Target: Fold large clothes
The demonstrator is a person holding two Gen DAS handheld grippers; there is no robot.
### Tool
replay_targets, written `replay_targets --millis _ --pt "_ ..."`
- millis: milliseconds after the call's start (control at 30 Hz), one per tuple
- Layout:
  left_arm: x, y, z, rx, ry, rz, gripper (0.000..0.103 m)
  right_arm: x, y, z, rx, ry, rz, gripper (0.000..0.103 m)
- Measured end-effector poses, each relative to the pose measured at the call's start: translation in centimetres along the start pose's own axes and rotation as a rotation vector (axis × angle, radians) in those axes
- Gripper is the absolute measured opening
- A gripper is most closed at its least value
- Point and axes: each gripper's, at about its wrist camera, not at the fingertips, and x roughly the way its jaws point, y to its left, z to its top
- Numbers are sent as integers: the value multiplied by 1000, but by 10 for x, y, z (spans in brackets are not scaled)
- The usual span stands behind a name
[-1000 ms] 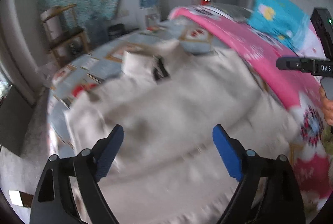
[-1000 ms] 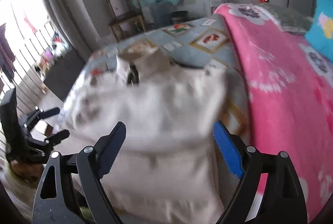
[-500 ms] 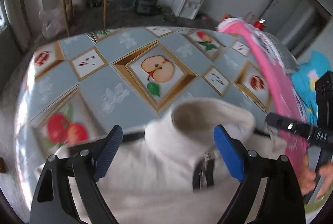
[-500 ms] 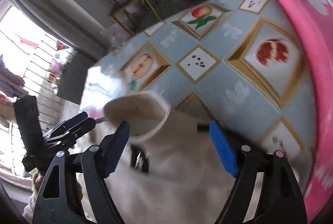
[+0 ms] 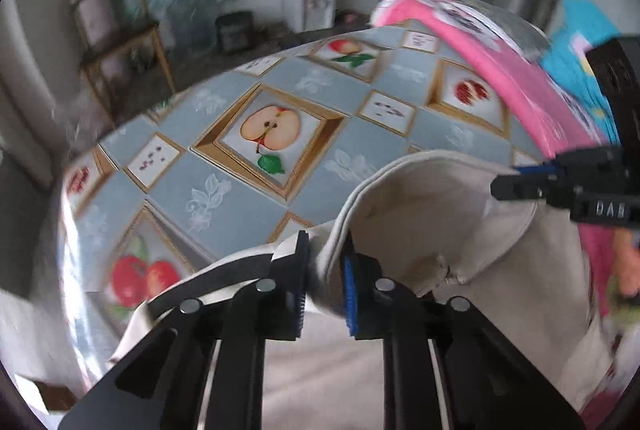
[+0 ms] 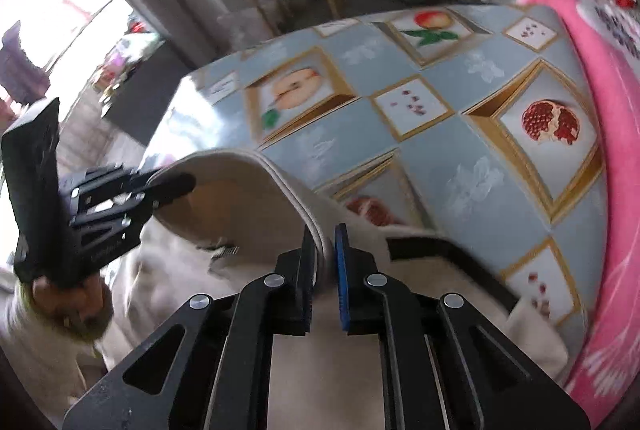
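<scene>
In the left wrist view, your left gripper [image 5: 323,284] was wide a second ago; now its jaws are closing on the collar rim of the cream garment [image 5: 432,214], with cloth between the pads. The garment lies on the fruit-pattern tablecloth [image 5: 224,186] of the worktop, beside the pink blanket [image 5: 520,78].

In the right wrist view, your right gripper [image 6: 323,280] has done the same: its jaws are closing narrow on the other side of the collar [image 6: 256,166]. With both sides pinched, I judge that you can lift and spread the garment for folding.
</scene>
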Motion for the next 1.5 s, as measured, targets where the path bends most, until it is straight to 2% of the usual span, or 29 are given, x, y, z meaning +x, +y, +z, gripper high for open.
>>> replay_targets --millis 167,200,233,300,400,500,567,633,733,800,867,900,967,1033,1133,1300,1367,1500 --pt "-8 -19 -43 105 24 26 15 7 14 -36 -97 60 -68 14" --pt "-5 -22 -48 119 30 32 15 8 16 -40 -111 69 -83 17" --pt "-2 -24 -54 134 35 36 15 6 19 -45 -129 74 -92 28" --pt "-1 -28 -64 154 30 48 15 -9 23 -48 -132 42 -81 42" --pt "-1 -33 -72 187 -1 73 15 -52 34 -41 -158 -87 44 46" --pt "-2 -38 -77 212 -15 84 15 -71 44 -27 -135 -156 153 46" --pt "-2 -41 -81 232 -19 87 15 -59 50 -14 -118 -152 166 44" --pt "-2 -44 -84 248 -16 91 15 -36 53 -2 -86 -114 156 28" --pt "-5 -43 -86 250 -12 78 15 6 53 3 -38 -26 133 16" --pt "-10 -38 -86 214 3 50 17 36 50 -4 0 54 123 14" --pt "-20 -27 -86 144 22 -6 30 63 46 -17 39 132 123 13" --pt "-26 -23 -87 113 19 -33 34 66 44 -23 51 135 139 13" --pt "-43 -8 -90 19 -2 -141 47 61 44 -29 50 124 150 13" --pt "-52 6 -91 -79 -18 -224 50 58 43 -31 58 133 154 13" --pt "-45 27 -88 -235 4 -273 51 61 44 -29 54 135 150 13" --pt "-10 61 -86 -510 68 -369 51 60 41 -32 81 112 152 13" --pt "3 69 -86 -584 96 -393 51 59 40 -34 93 106 158 13" --pt "18 79 -81 -660 122 -394 51 57 39 -36 101 99 161 13"
